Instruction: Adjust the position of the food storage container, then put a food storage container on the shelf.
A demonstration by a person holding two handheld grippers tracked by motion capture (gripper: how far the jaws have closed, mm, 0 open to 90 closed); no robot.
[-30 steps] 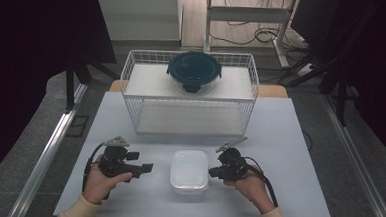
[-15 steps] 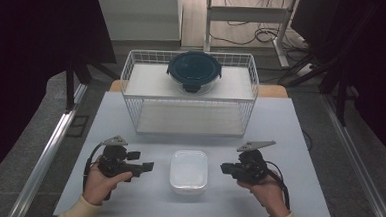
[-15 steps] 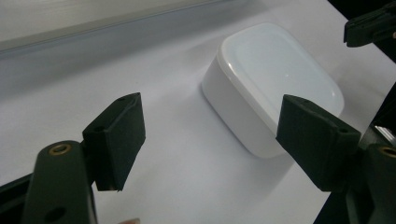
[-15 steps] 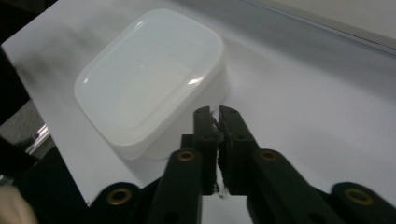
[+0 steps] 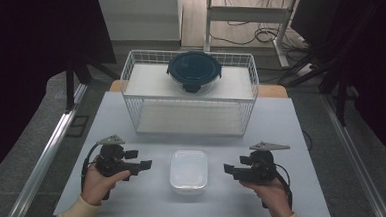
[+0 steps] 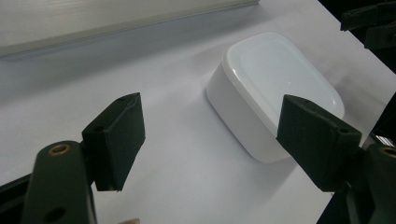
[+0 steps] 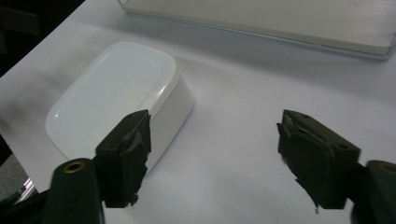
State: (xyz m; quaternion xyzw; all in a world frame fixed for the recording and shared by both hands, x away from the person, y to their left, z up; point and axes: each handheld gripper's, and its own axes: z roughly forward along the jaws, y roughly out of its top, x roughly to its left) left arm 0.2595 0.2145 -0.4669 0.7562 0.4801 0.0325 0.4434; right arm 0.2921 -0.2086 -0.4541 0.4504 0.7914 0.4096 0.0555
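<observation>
A white rectangular container with its lid on lies on the white table near the front edge, between my two grippers. My left gripper is to its left, pointing at it, jaws wide open and empty; the container lies ahead of them. My right gripper stands to the container's right, a short gap away. Its jaws have just been opening and hold nothing; the container lies ahead to the left.
A white wire basket stands at the back of the table, with a dark round lidded container on its top shelf. The basket's pale base shows beyond the right jaws. Bare table lies to either side.
My right gripper has drawn back to the right, away from the white container, and its jaws have opened. The left gripper and the container have stayed put.
</observation>
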